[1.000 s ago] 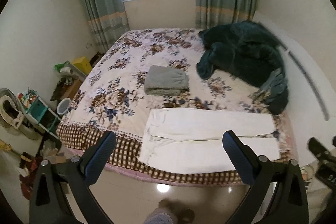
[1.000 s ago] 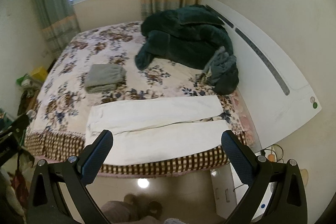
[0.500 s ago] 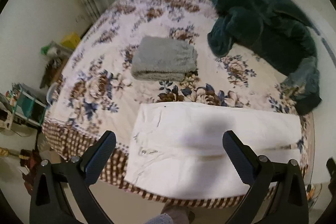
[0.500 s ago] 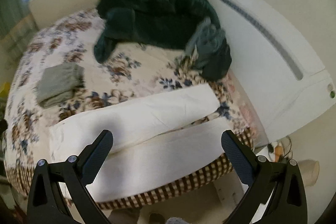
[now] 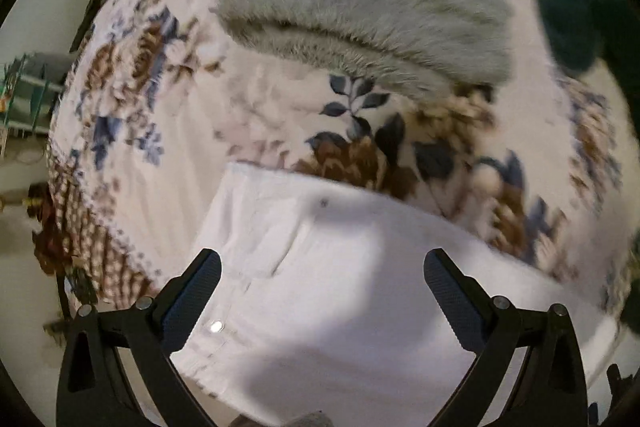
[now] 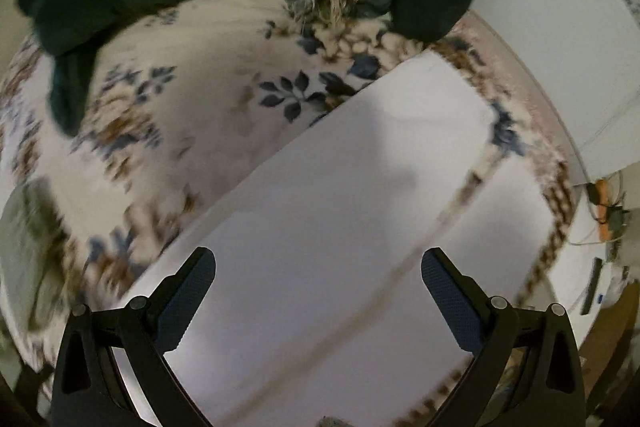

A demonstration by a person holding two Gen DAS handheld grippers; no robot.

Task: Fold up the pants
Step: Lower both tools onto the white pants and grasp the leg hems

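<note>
Grippers both gaping wide: left gripper (image 5: 322, 279) hovering over white cotton pants (image 5: 340, 287) waist, right gripper (image 6: 319, 277) over legs, floral bedspread (image 5: 168, 99) underneath.

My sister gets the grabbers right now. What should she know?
Left gripper: open, holding nothing, over the waist end of the white pants.
Right gripper: open, holding nothing, over the leg end of the pants.
Pants lie flat on the flowered bedspread, legs side by side.
A folded gray garment sits farther back.
Done: no fold yet.
Left: grab and fold.
</note>
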